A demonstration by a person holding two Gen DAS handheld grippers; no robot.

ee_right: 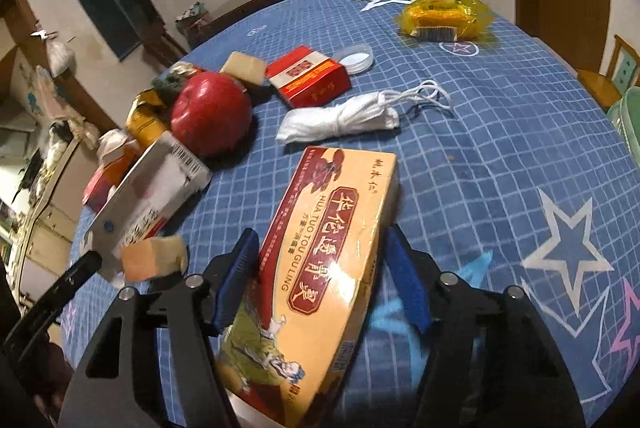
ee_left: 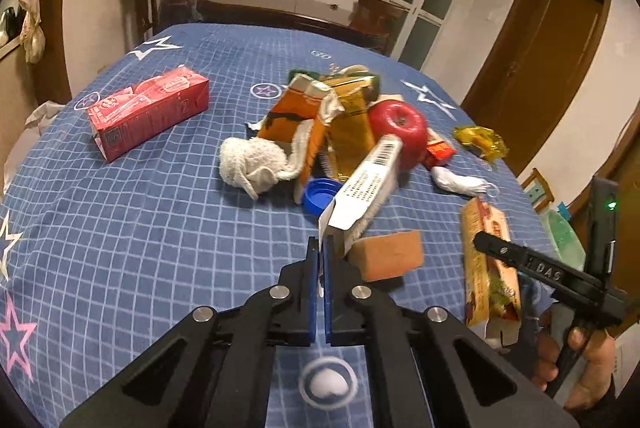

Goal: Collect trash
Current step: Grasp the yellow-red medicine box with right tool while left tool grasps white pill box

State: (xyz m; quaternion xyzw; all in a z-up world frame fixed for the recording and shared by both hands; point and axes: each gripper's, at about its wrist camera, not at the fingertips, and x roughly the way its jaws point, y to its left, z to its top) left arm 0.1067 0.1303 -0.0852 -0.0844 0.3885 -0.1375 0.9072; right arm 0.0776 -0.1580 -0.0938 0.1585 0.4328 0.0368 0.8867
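My left gripper [ee_left: 321,246] is pressed together on the flap end of a white carton [ee_left: 362,188] with a barcode; the carton juts up and away from the fingertips, lifted at that end. In the right wrist view the same carton [ee_right: 148,196] shows at the left, with a black fingertip on its corner.

My right gripper [ee_right: 320,264] straddles a long yellow medicine box [ee_right: 332,252]. The left blue pad [ee_right: 236,272] lies against the box's side; the right pad [ee_right: 408,284] appears to stand just off the other edge, so I cannot tell whether the grip is made. In the left wrist view that gripper [ee_left: 532,264] comes in from the right over the box [ee_left: 486,264], a hand [ee_left: 580,360] on its handle.

Just beside the left fingertips lies an orange sponge block [ee_left: 390,254]. Further out sits a pile: a blue cap [ee_left: 320,194], a white cloth wad [ee_left: 252,162], torn orange and gold cartons [ee_left: 320,112] and a red apple [ee_left: 400,130]. Near the apple are a small red box [ee_right: 310,76] and a rolled white mask [ee_right: 344,120]. A red carton [ee_left: 150,112] lies well apart at the left, and a yellow wrapper [ee_right: 446,14] at the far right. All rests on a blue checked tablecloth [ee_left: 120,228] with stars.
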